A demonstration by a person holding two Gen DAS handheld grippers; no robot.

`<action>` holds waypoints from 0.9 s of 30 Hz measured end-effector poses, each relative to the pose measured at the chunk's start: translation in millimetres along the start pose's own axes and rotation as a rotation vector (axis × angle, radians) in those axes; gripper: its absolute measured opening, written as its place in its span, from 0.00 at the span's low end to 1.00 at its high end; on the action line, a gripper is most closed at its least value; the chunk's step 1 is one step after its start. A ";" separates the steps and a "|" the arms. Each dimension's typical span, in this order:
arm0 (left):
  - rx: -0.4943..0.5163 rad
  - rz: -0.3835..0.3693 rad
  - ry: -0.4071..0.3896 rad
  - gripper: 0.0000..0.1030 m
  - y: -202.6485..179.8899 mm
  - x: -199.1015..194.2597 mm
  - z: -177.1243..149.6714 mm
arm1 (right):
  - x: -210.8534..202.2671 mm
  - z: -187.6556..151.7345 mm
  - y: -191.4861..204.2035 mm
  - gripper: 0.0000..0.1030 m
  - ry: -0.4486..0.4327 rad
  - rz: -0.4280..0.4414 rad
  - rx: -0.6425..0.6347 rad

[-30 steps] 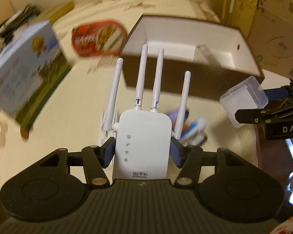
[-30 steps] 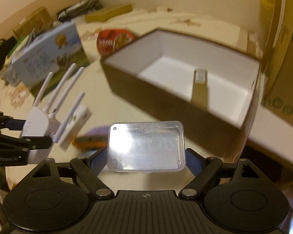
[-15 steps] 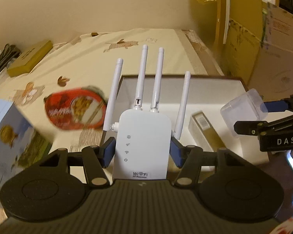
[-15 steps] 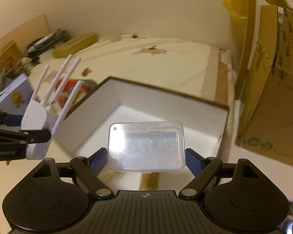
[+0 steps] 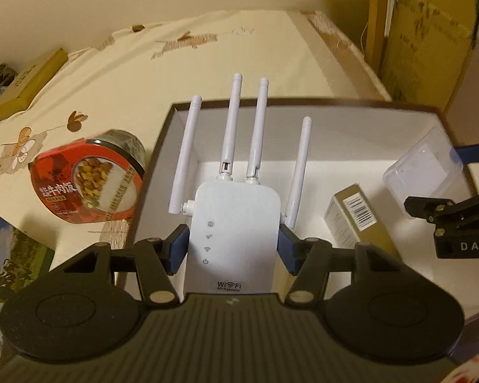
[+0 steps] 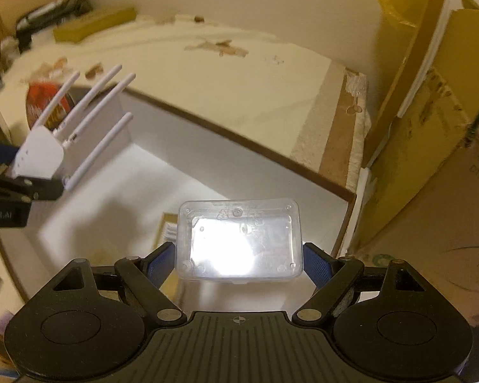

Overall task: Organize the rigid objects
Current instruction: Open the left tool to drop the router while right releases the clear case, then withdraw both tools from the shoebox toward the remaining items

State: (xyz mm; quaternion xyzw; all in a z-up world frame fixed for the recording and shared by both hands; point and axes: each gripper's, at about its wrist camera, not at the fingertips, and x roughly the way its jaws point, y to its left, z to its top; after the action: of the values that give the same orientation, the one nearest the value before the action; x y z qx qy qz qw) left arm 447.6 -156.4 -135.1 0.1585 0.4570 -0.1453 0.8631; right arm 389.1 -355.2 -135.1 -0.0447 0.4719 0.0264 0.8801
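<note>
- Your left gripper (image 5: 233,244) was pinching the WiFi repeater (image 5: 233,233) by its two flat sides, blue pads pressed against the white body, four antennas pointing away from you.
- Your right gripper (image 6: 239,260) was clamped on the clear plastic case (image 6: 241,242), gripped across its long axis, its broad face toward the camera.
- Both loads hung above the open box (image 5: 408,106), a white-lined carton with a brown rim; neither appeared to touch its floor.
- In the left wrist view, the repeater sat over the box's left half, antennas reaching toward the far wall, long axis running near to far.
- The plastic case sat over the right half, to the right of the repeater and well apart from it.
- Between them, on the box floor, lay a small gold carton (image 5: 354,217) with a barcode label, its long axis near to far.
- The relation to mind, as I judge it: the gold carton lay just right of the repeater and beneath or just left of the plastic case, so each load's free floor was on its outer side.
- Left gripper was nearer the box's left wall; right gripper nearer the right wall.
- Outside the box to the left stood a red food tub (image 5: 86,185) on the patterned cloth (image 5: 239,57).
</note>
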 end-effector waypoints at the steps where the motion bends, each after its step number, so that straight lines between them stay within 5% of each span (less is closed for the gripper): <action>1: 0.004 0.004 0.006 0.54 -1.1 4.7 -0.4 | 4.1 -0.8 -1.0 0.80 0.003 0.002 -0.007; 13: 0.031 0.047 0.011 0.55 0.6 15.0 -9.6 | 10.6 -6.9 -4.7 0.80 0.001 0.049 0.016; 27: -0.044 -0.010 -0.008 0.55 12.4 -37.3 -32.4 | -51.6 -23.4 -11.7 0.80 -0.084 0.143 0.157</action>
State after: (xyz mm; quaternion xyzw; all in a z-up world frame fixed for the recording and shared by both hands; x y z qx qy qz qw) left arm 408.3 -128.1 -119.5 0.1364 0.4576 -0.1402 0.8674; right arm 342.3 -369.4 -104.4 0.0593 0.4373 0.0536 0.8957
